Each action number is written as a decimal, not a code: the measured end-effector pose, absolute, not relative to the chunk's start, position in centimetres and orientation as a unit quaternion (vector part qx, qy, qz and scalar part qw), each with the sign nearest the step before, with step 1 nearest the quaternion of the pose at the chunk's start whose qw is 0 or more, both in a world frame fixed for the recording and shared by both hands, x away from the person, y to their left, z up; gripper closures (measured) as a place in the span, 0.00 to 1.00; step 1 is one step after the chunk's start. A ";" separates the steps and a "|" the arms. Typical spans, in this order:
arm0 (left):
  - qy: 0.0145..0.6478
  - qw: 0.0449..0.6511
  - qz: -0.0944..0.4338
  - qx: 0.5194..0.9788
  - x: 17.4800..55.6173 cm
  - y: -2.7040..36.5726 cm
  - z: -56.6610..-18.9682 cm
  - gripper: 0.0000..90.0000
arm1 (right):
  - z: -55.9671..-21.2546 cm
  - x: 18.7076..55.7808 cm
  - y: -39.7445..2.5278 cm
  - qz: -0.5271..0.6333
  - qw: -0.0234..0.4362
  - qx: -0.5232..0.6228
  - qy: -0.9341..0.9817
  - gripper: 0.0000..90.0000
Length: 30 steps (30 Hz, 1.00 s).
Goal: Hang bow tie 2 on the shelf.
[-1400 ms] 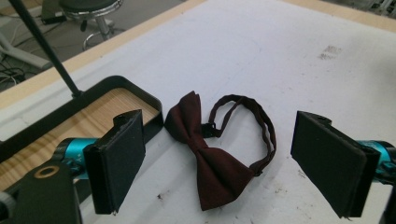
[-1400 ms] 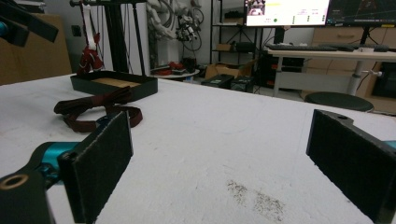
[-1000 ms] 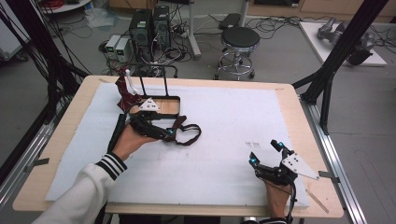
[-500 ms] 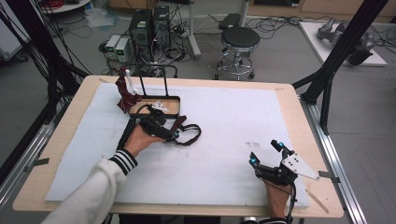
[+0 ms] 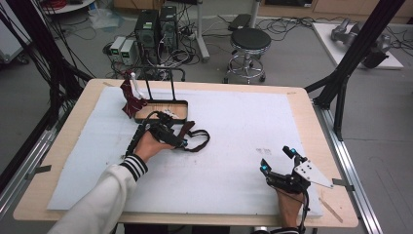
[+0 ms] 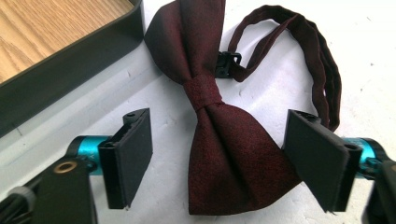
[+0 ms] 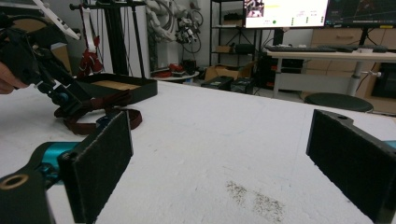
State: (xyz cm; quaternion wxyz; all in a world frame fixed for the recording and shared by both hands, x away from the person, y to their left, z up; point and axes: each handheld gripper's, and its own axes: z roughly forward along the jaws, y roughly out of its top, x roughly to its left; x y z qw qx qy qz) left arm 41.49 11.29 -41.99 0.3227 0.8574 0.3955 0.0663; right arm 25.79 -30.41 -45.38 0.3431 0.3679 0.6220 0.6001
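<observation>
Left gripper view: dark maroon fabric bow tie (image 6: 219, 135) flat on the white foam sheet (image 6: 373, 56), lying between the jaws of the left tongs (image 6: 229, 158), which stand wide apart. Lower wing of the bow tie in the gap, its right edge touching or just short of the right jaw, clear white sheet between it and the left jaw. Central knot and upper wing farther out beyond the tips. Maroon neck strap (image 6: 313, 51) looping away at upper right, joined near the knot by a small black clasp (image 6: 227, 63). Just beside the upper wing, the rim of a shallow black tray with a wooden floor (image 6: 65, 70).

High view: left tongs (image 5: 170, 134) gripped in the left hand (image 5: 148, 145), set over the bow tie (image 5: 187, 129) near the front edge of the tray (image 5: 163, 103), strap (image 5: 200, 144) curling out to the right on the foam sheet (image 5: 234, 126) covering the wooden bench (image 5: 73, 112). Black stand with upright rods (image 5: 160, 80) at the tray, another maroon fabric piece (image 5: 128, 100) hanging at its left end. Right tongs (image 5: 277, 161) held low at the near right of the bench, well apart from the bow tie, jaws spread, nothing between them.

Right gripper view: right tongs (image 7: 219, 163) parted wide over bare white sheet, bow tie (image 7: 100, 114) far off at left beside the tray (image 7: 114, 86), under the left tongs (image 7: 63, 98).
</observation>
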 end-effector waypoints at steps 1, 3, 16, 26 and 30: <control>0.395 0.322 0.064 0.858 41.5 11.3 -42.1 0.28 | -45.4 25.8 -30.4 0.600 0.343 0.368 0.622 0.07; 0.395 0.322 0.060 0.858 41.6 11.2 -42.2 0.30 | -45.4 25.8 -30.4 0.599 0.343 0.367 0.623 0.07; 0.388 0.329 0.049 0.860 41.6 11.1 -42.3 0.54 | -45.4 25.7 -30.3 0.599 0.343 0.368 0.623 0.07; 0.394 0.330 0.059 0.856 41.6 11.1 -42.1 0.79 | -45.4 25.8 -30.4 0.599 0.344 0.368 0.623 0.07; 0.387 0.338 0.064 0.856 41.5 11.0 -42.0 0.82 | -45.4 25.8 -30.4 0.598 0.344 0.367 0.623 0.07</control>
